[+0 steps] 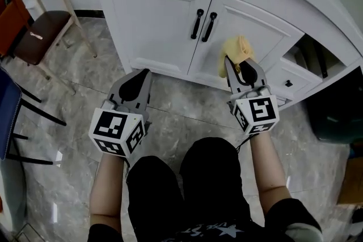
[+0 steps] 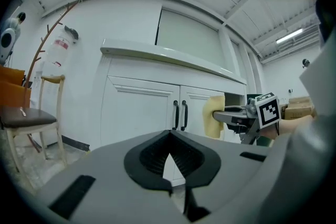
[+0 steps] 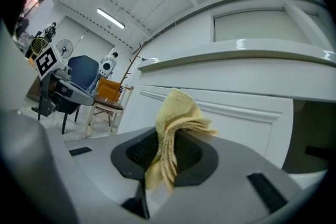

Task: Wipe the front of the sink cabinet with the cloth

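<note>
1. Sink cabinet (image 1: 119, 20): white, panelled, on the far side of the scene. It has two doors under a curved countertop edge.
2. Left door (image 1: 156, 25) and right door (image 1: 249, 22): both shut. Each has a black vertical handle at the centre seam, the left handle (image 1: 197, 24) just beside the right handle (image 1: 209, 26).
3. Drawer (image 1: 295, 75): white with a small black knob, to the right of the right door.
4. Cloth (image 1: 237, 52): yellow terry, bunched in folds. It is at the lower part of the right door, to the right of the handles, and appears to touch the panel.
5. Right gripper (image 3: 168, 139): its jaws are clamped on the cloth. The folds stand up between them and a tail hangs down on the near side. The gripper points at the right door.
6. Left gripper (image 2: 169, 136): its jaws are closed tip to tip with nothing between them. It is held low in front of the left door, apart from the cabinet and well to the left of the cloth.
7. Marker cubes: one on each gripper, the left cube (image 1: 116, 130) and the right cube (image 1: 256, 113), both on the near side of the jaws.
8. Person: bare forearms run up to both grippers. The knees (image 1: 187, 178), in black clothing, are near and between the two arms.
9. Floor (image 1: 74, 116): glossy grey marbled tile.
10. Chair (image 1: 42, 31): pale wooden frame with a dark brown seat, at far left, well apart from the cabinet doors.
</note>
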Demonstrator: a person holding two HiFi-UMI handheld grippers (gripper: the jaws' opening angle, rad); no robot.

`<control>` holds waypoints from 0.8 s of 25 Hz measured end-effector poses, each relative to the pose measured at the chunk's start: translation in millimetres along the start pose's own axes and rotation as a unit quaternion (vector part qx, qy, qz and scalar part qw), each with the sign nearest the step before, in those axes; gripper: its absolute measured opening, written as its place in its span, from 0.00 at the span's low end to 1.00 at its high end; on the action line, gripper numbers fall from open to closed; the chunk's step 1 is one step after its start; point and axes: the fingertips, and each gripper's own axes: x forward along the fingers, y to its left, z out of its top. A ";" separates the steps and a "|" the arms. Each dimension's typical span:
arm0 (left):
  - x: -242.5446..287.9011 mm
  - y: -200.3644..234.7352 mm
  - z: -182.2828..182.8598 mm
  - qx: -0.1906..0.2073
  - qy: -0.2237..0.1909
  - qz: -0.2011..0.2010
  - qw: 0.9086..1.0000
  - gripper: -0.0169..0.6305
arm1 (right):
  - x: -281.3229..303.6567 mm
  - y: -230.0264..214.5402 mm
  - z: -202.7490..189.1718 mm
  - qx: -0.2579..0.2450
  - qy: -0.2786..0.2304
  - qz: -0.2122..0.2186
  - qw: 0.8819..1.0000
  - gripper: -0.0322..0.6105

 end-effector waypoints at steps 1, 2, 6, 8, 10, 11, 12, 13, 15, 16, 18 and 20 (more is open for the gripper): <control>-0.2 -0.1 4.4 0.001 -0.002 0.000 1.000 0.05 | 3.1 -1.7 7.4 -0.004 -0.003 0.001 1.000 0.18; -0.1 -0.4 9.3 0.003 -0.004 -0.001 1.000 0.05 | 6.9 -3.9 15.3 -0.007 -0.007 0.003 1.000 0.18; 2.8 -0.1 31.3 0.012 -0.010 0.002 1.000 0.05 | 30.8 -8.5 42.4 -0.017 -0.010 0.028 0.999 0.18; 5.0 -0.8 40.9 0.013 -0.015 0.003 1.000 0.05 | 46.7 -8.9 49.5 -0.023 -0.004 0.039 0.999 0.18; 8.2 -4.3 46.5 0.019 -0.015 0.001 1.000 0.05 | 60.1 -10.9 54.5 -0.035 -0.002 0.041 0.999 0.18; 10.5 -6.7 47.7 0.023 -0.013 -0.001 1.000 0.05 | 65.9 -12.3 56.6 -0.046 -0.001 0.041 0.998 0.18; 13.1 -9.1 48.2 0.026 -0.011 -0.003 1.000 0.05 | 71.3 -13.7 58.1 -0.058 0.002 0.042 0.997 0.18; 15.9 -11.7 48.0 0.027 -0.008 -0.006 1.000 0.05 | 76.4 -15.3 58.6 -0.069 0.007 0.042 0.997 0.18; 20.5 -17.8 46.6 0.025 -0.003 -0.014 1.000 0.05 | 83.2 -21.0 55.8 -0.083 0.020 0.039 0.996 0.18; 22.5 -21.7 46.1 0.025 -0.001 -0.019 1.000 0.05 | 84.0 -26.0 52.8 -0.085 0.027 0.033 0.995 0.18; 26.3 -30.2 45.9 0.028 0.001 -0.030 0.999 0.05 | 79.9 -39.6 45.8 -0.087 0.036 0.019 0.995 0.18; 30.5 -37.8 46.1 0.033 0.002 -0.038 0.999 0.05 | 70.0 -56.0 39.0 -0.085 0.041 0.001 0.996 0.18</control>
